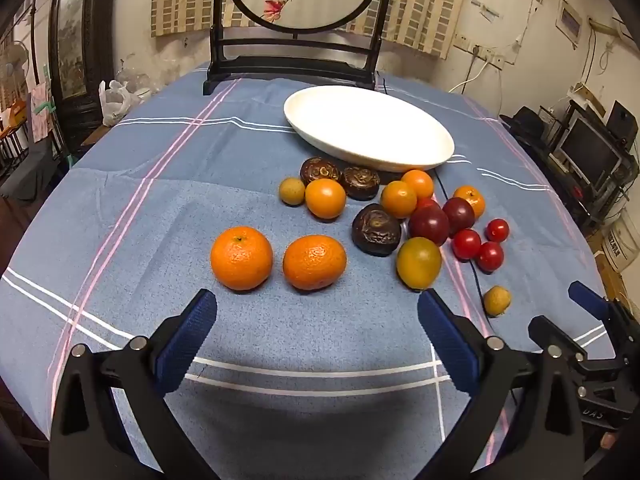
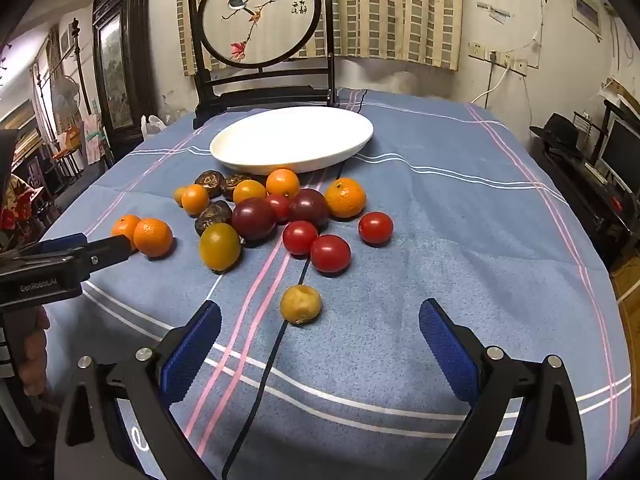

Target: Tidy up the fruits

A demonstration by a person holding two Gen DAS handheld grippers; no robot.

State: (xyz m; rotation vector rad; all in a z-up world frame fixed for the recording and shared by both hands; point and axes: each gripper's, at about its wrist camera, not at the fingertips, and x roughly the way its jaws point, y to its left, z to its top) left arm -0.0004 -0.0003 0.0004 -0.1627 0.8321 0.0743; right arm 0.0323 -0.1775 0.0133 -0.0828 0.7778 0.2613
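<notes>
A white oval plate (image 1: 400,160) (image 2: 256,164) lies empty at the back of the blue cloth. In front of it sits a loose pile of fruit: two big mandarins (image 1: 241,258) (image 2: 153,237), small oranges (image 1: 325,199), wrinkled dark fruits (image 1: 376,230), dark red plums (image 2: 253,218), a yellow-green fruit (image 1: 419,263) (image 2: 219,246), three cherry tomatoes (image 2: 330,253) and a small tan longan (image 2: 300,304). My left gripper (image 1: 316,312) stands open just short of the two mandarins. My right gripper (image 2: 320,320) is open, the longan just ahead between its fingertips, untouched.
A dark wooden stand with a round painted screen (image 2: 258,16) rises behind the plate. A thin black cable (image 2: 272,352) runs across the cloth under the fruit. In the right wrist view the left gripper (image 2: 80,252) and the hand holding it show at the left.
</notes>
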